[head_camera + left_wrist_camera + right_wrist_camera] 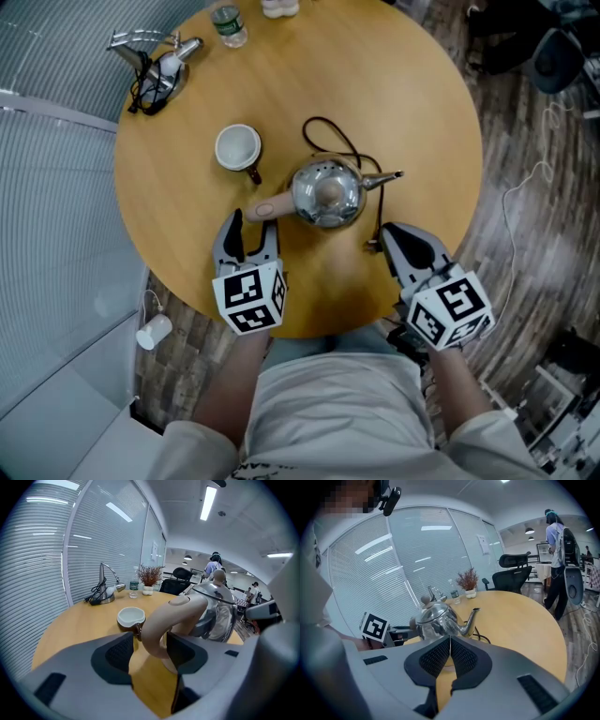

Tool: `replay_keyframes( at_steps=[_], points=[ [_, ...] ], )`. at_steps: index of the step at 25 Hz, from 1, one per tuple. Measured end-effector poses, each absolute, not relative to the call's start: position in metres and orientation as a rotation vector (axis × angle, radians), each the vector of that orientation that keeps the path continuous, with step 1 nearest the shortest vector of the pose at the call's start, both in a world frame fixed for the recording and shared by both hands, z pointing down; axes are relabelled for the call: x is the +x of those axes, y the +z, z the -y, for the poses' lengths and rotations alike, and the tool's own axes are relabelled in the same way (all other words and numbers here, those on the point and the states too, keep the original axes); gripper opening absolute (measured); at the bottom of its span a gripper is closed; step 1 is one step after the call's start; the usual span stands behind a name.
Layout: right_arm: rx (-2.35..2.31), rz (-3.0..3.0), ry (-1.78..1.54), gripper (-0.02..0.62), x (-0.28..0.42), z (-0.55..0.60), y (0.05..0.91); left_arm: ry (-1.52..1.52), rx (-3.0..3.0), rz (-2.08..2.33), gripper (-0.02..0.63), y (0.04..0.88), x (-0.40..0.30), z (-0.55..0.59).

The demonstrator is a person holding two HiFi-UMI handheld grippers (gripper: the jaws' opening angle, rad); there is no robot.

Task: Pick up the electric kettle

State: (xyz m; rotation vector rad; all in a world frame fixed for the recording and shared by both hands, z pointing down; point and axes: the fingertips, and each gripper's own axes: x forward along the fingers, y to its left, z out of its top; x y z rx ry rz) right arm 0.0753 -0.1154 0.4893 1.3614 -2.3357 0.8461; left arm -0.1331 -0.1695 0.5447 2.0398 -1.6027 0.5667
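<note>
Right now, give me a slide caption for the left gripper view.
Open left claw straddles the beige kettle handle, white cup behind on the wooden table.

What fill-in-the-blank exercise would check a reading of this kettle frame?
1. The left gripper has the ____ of the kettle between its open jaws.
2. The jaws of the right gripper are ____, with nothing between them.
3. The wooden table is ____ in shape.
4. The cup stands on the kettle's ____ side in the head view.

Missing words: handle; shut; round; left.
</note>
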Motion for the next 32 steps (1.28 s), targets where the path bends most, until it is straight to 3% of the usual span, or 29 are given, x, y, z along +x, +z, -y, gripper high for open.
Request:
replay_keyframes(
  at_steps=[32],
  points=[
    [1.394, 2.277, 0.918, 0.032, 0.093, 0.112, 0.509, 0.572, 2.033, 1.724, 0.195, 0.566, -0.131, 0.215]
  ],
)
